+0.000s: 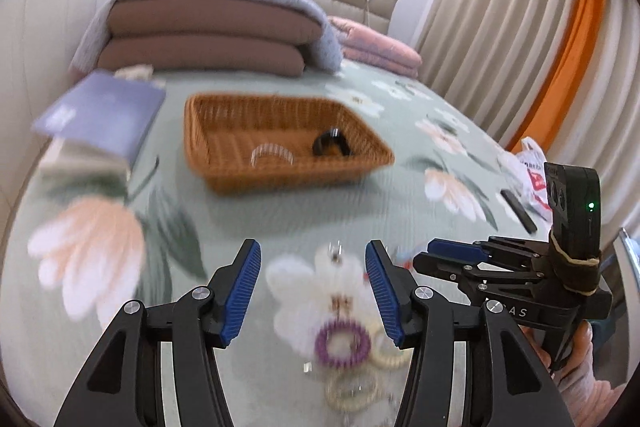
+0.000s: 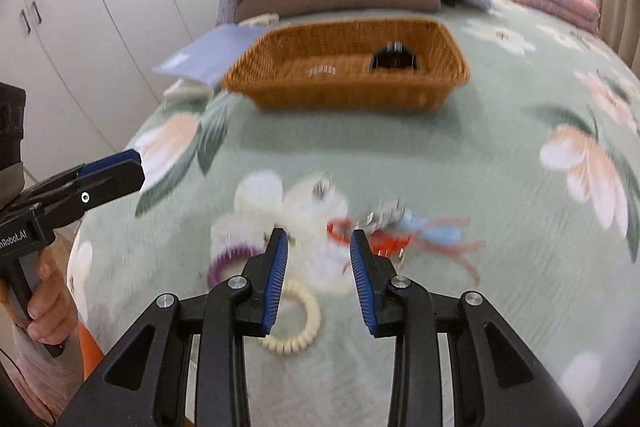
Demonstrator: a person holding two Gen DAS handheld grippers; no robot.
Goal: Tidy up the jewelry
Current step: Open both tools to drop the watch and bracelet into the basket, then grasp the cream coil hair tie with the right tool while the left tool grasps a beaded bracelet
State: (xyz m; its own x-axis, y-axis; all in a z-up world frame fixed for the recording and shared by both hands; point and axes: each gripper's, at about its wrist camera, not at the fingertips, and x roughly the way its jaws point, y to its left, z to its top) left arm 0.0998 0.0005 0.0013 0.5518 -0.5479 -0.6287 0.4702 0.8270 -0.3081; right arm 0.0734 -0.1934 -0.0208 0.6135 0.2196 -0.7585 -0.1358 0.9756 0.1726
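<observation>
Two empty, parted sets of fingers (image 1: 313, 255) (image 2: 319, 237) hover over hair ties (image 1: 343, 337), basket (image 1: 280, 171) beyond.

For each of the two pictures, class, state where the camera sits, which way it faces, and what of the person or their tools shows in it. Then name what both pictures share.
Left wrist: sits on the left claw, facing across the bed to the basket; shows the right claw and a hand.
Right wrist: sits on the right claw, facing the same way; shows the left claw and a hand.
Shared: basket, purple hair tie, folded bedding.
</observation>
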